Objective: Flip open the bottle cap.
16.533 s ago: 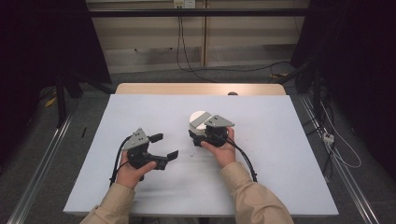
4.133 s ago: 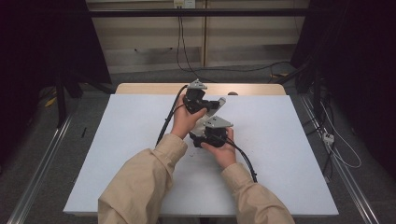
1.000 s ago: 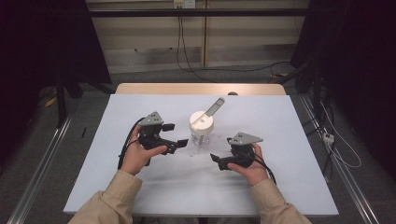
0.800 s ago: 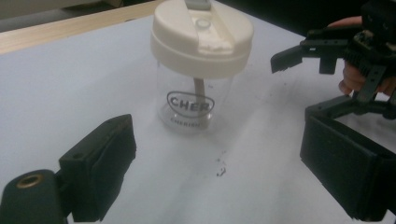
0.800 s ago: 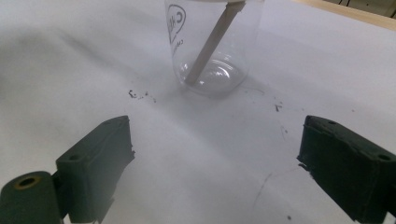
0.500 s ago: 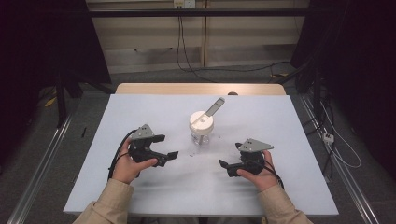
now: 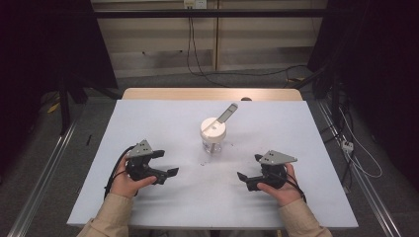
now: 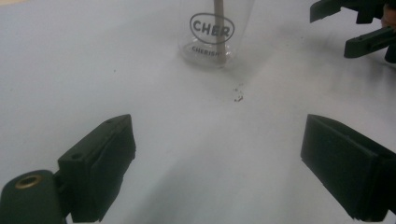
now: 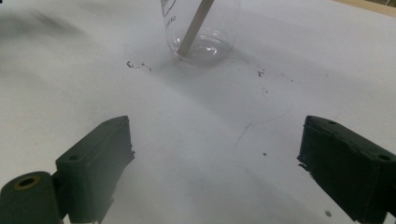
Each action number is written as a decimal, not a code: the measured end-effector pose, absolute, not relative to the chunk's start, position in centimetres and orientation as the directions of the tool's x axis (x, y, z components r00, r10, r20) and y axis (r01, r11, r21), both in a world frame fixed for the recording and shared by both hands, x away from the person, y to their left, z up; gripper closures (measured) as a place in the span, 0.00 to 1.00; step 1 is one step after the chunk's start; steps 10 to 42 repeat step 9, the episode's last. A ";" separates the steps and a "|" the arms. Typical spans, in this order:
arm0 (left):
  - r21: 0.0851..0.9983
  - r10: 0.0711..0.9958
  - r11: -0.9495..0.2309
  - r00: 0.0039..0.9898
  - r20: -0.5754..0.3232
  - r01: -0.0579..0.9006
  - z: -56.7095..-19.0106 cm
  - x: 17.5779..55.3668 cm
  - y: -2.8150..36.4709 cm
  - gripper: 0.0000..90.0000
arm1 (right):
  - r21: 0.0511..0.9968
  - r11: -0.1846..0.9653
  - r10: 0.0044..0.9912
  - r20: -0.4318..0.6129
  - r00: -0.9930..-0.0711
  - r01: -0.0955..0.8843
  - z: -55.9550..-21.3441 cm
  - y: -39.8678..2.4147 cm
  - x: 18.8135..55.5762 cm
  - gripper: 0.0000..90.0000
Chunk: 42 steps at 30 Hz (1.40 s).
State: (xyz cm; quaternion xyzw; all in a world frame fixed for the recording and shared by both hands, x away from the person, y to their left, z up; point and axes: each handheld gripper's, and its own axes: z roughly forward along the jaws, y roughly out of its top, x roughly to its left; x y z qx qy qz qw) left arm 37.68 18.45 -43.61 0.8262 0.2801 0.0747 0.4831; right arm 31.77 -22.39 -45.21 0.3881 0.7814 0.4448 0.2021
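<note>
Lidded glass jar (image 7: 213, 137) upright mid-table, stick through lid | left gripper (image 7: 167, 165) jaws spread, empty | right gripper (image 7: 248, 168) jaws spread, empty | both flanking jar, apart

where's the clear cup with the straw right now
In the high view the clear cup stands upright mid-table, slightly toward the far edge, ahead of and between the left tongs and right tongs, touching neither.

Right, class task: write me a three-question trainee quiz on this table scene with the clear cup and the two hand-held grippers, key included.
1. True or false: the left gripper grips the clear cup.
2. What leans out through the cup's white lid? A) a straw B) a spoon C) a brush
3. Fill in: the right gripper has its jaws ____, with nothing between them.

Key: 1 false; both grippers rest apart from the cup on the white table. 2 A. 3 open.
</note>
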 end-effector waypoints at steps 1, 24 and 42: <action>0.841 0.541 -0.371 0.828 -0.150 0.395 -43.7 37.6 18.7 0.11 | 0.852 0.302 0.788 0.030 -0.615 0.428 -45.2 -22.5 31.7 0.10; 0.844 0.561 -0.353 0.813 -0.155 0.405 -43.8 36.8 20.4 0.11 | 0.846 0.312 0.790 0.022 -0.613 0.432 -45.3 -23.3 31.0 0.10; 0.844 0.561 -0.353 0.813 -0.155 0.405 -43.8 36.8 20.4 0.11 | 0.846 0.312 0.790 0.022 -0.613 0.432 -45.3 -23.3 31.0 0.10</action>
